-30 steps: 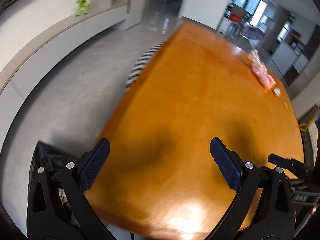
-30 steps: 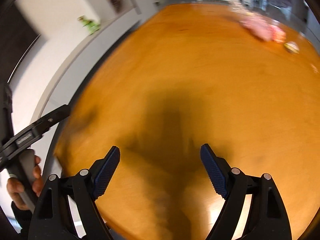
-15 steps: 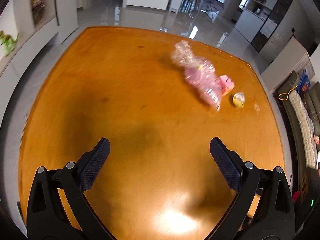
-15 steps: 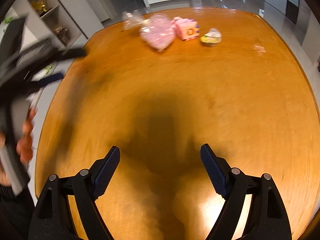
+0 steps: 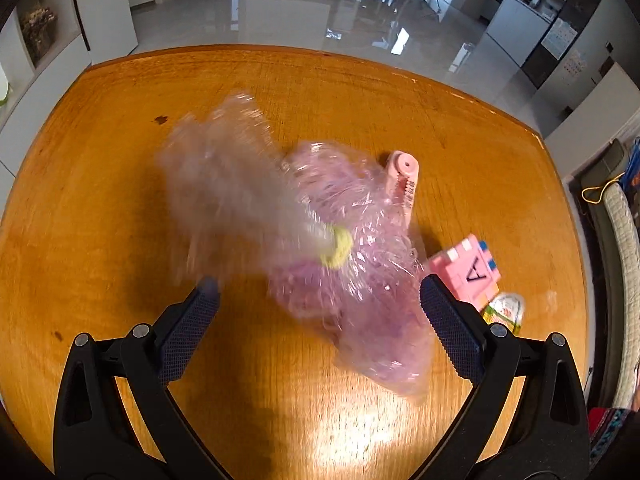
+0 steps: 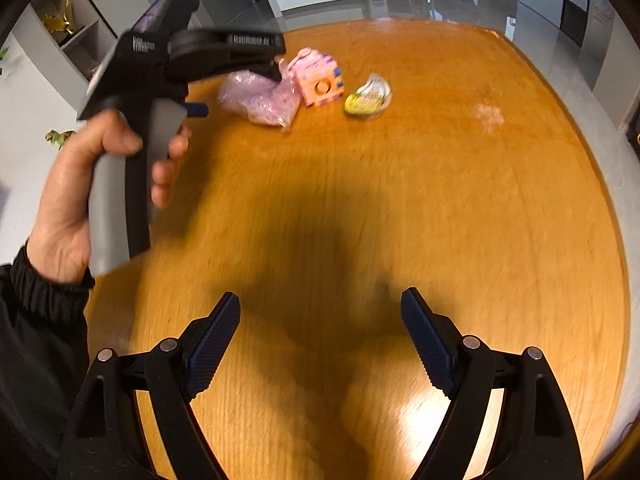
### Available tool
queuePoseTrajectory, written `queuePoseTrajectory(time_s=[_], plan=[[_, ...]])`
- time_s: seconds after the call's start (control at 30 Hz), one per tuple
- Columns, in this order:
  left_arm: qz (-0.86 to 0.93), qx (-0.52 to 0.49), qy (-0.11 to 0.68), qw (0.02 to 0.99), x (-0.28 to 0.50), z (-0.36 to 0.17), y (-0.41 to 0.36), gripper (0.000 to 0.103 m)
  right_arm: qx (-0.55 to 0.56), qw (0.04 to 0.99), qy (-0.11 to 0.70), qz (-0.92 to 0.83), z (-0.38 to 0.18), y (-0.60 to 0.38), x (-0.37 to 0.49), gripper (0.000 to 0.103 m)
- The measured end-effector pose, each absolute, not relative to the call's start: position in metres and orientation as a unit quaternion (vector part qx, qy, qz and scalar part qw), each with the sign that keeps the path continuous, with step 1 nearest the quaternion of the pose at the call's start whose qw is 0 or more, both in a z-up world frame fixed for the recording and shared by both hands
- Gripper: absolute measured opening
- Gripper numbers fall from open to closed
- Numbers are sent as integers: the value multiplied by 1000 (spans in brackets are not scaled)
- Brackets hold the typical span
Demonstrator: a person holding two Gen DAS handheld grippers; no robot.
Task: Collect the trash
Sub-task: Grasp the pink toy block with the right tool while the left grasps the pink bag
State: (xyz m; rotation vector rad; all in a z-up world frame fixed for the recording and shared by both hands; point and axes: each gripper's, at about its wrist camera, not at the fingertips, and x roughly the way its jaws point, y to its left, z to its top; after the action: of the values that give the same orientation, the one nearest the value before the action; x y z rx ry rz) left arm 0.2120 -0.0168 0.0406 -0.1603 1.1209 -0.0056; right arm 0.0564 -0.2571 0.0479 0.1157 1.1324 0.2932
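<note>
- I have the left tool (image 5: 316, 320) low over the crinkled pink plastic bag (image 5: 352, 280), its pads spread wide with one on each side of the bag; I judge that stance is meant to straddle the bag before pinching it, and nothing is gripped yet.
- The right tool (image 6: 320, 340) hangs back over bare counter (image 6: 460, 200), jaws spread and holding nothing, well apart from the trash; I read it as kept out of the way while the left one works.
- The trash sits in one cluster toward the far side of the counter: the bag, a pink block with a letter A (image 5: 466, 272) touching its right edge, and a small yellow-green wrapper (image 6: 368, 96) just beside the block.
- A pink clip-like piece (image 5: 402, 180) pokes out from behind the bag; the bag covers most of it, so I cannot tell what it is.
- The bag's left half is smeared by blur, so its true outline is unclear, and a yellow ring (image 5: 338, 246) shows through it.
- In the left view my right pad covers part of the block and wrapper.
- A faint pale patch (image 6: 490, 114) lies on the counter; crumb or glare, I cannot tell.
</note>
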Motion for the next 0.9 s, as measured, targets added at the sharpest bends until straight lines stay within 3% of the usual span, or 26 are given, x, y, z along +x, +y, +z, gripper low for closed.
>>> queuePoseTrajectory(time_s=[0.13,0.17,0.2,0.3,0.43,0.7,0.77,0.9], plan=[[-2,-48,533,845,214,31,-20,93,56,840,524,131,58,-258,84,83],[-11,-47,535,844,213,30,-19,79,56,843,520,127,61,-257,93,83],[-15,-40,529,847,211,32,-21,59,54,845,517,123,64,-257,101,83],[-33,-49,540,840,204,33,-14,43,41,856,503,112,73,-249,130,83],[-54,-53,559,826,171,35,15,40,4,867,487,104,77,-227,174,73],[-60,-46,565,822,117,32,58,40,-91,870,482,43,59,-187,244,71],[-63,-46,564,822,112,32,62,40,-113,859,499,34,47,-181,250,47],[-64,-46,560,825,105,31,64,40,-107,853,507,62,42,-186,230,43]])
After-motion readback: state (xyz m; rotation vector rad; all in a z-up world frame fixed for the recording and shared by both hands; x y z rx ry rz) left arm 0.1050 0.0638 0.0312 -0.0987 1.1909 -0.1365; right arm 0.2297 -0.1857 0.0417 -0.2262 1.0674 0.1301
